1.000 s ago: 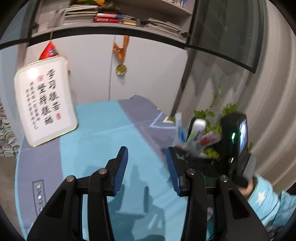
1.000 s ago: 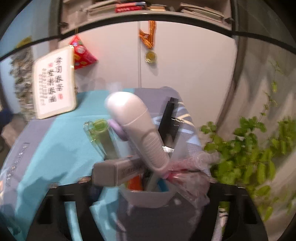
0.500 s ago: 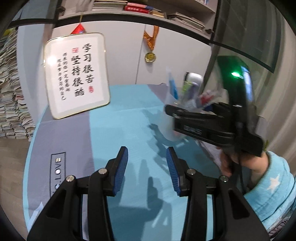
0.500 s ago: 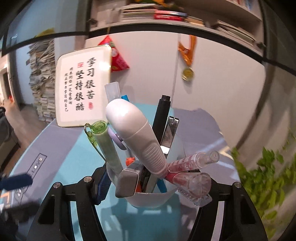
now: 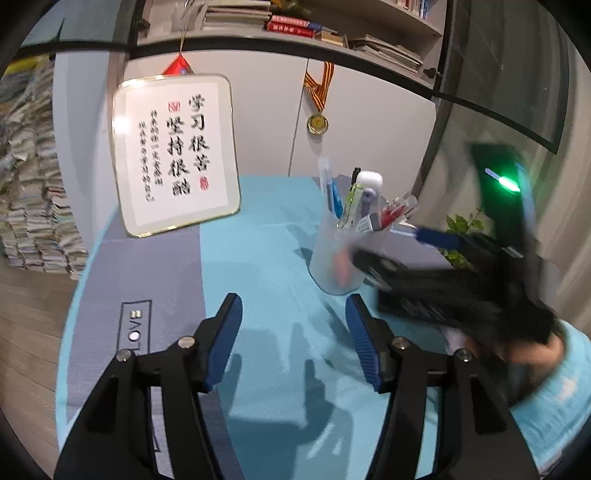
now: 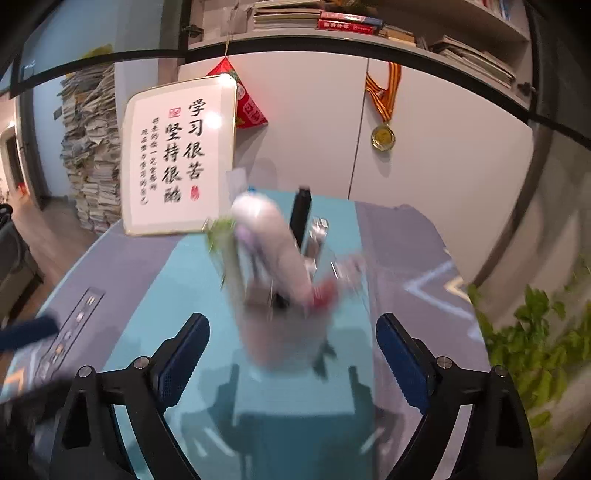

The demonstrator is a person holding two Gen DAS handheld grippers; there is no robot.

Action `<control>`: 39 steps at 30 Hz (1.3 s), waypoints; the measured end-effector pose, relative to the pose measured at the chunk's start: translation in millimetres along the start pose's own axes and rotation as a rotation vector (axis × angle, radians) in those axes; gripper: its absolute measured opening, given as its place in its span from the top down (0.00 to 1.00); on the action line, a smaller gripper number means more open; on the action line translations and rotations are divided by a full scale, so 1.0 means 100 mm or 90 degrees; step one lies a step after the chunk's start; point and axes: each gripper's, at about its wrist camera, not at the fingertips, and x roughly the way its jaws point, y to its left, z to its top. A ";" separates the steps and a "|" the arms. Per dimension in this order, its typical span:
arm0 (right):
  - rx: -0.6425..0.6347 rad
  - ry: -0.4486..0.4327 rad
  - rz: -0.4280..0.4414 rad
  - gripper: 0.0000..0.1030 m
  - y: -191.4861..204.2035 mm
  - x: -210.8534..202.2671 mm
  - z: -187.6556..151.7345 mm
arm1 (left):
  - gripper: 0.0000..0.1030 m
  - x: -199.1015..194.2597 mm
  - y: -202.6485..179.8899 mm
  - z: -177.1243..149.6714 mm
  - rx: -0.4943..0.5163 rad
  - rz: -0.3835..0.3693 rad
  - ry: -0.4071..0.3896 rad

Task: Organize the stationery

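Both right fingers [image 6: 400, 356] stand clear of the pen cup [image 6: 284, 332], just opened.

A blue-grey mat [image 5: 258, 273] carries a translucent pen cup [image 5: 334, 262] and framed calligraphy [image 5: 177, 155].

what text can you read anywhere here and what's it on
"学习很苦 坚持很酷": large brush characters on the framed sign.
Small column and red seal on the framed sign: too small to read.
"LOVE": table mat, partly hidden.
Red book spines: too blurred to read.
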 end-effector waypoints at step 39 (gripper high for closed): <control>0.075 -0.289 -0.159 0.07 -0.02 -2.58 -0.24 | 0.20 -1.57 -0.85 0.23 0.053 0.060 -0.209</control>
